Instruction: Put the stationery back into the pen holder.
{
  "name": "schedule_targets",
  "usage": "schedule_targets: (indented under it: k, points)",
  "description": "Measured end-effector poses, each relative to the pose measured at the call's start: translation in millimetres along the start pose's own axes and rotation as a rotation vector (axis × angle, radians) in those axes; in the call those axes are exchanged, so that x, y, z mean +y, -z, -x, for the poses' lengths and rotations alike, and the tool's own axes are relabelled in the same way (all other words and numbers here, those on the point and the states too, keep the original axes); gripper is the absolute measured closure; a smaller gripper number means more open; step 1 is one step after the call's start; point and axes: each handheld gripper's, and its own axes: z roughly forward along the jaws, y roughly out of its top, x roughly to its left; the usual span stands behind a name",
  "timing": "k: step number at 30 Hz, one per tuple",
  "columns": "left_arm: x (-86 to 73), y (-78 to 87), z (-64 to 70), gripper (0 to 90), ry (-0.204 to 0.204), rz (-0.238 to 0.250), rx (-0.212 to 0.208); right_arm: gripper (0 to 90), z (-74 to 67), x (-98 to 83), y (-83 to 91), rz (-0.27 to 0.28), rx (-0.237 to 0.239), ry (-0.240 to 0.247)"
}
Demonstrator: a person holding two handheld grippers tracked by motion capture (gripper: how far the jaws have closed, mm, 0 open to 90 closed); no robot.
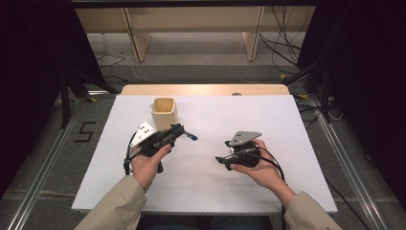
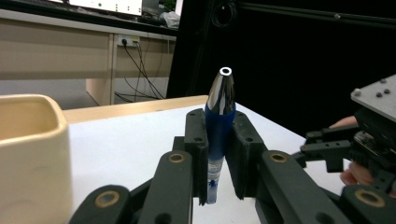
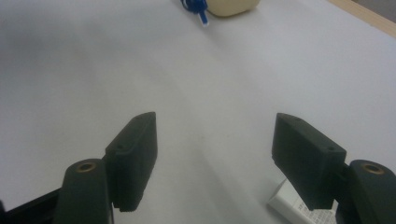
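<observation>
The left gripper (image 1: 176, 131) holds a blue pen (image 2: 219, 126) between its fingers (image 2: 196, 140), which are clamped tight on the barrel. In the left gripper view the pen stands upright in the grip, its silver tip (image 2: 223, 88) pointing up and its clear lower end showing below the pads. In the high view the pen's blue end (image 1: 192, 137) sticks out past the fingers, to the right of a cream cup (image 1: 165, 113). The cup stands on the white surface (image 1: 268, 115), just behind the left gripper and close beside it; in the left gripper view its rounded rim (image 2: 32, 112) is at the left edge. The right gripper (image 1: 221, 158) hovers low over the surface, well apart from the left one, with its fingers (image 3: 135, 154) spread wide and nothing between them, only bare surface. In the right gripper view a small white thing (image 3: 292, 205) lies on the surface, partly hidden behind the right-hand finger; what it is cannot be told. The cup (image 3: 232, 6) and the pen (image 3: 198, 9) show far off at that view's top edge.
</observation>
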Motion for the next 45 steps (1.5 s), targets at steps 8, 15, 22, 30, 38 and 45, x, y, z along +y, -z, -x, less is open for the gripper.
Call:
schedule_targets:
  k: [8, 15, 22, 30, 38, 45]
  points:
    - [10.6, 3.5, -12.1, 79.4, -0.019, 0.013, 0.038, 29.3, 1.5, -3.0, -0.4, -0.01, -0.011, -0.011]
    - [19.9, 4.6, -20.0, 79.4, -0.028, 0.025, 0.062, 28.8, 2.4, -5.6, -0.5, -0.011, -0.017, -0.017]
    - [28.6, 5.6, -26.2, 79.4, -0.049, 0.032, 0.089, 28.5, 3.7, -6.9, 0.3, -0.017, -0.023, -0.025]
    - [41.0, 7.3, -34.6, 79.4, -0.056, 0.055, 0.129, 28.4, 3.7, -7.4, -0.2, -0.026, -0.024, -0.029]
    - [49.4, 8.3, -42.1, 79.3, -0.094, 0.053, 0.181, 28.4, 3.6, -7.6, -0.3, -0.027, -0.025, -0.029]
    - [52.1, 7.1, -45.8, 79.3, -0.132, 0.055, 0.218, 28.4, 3.5, -7.8, -0.5, -0.031, -0.023, -0.026]
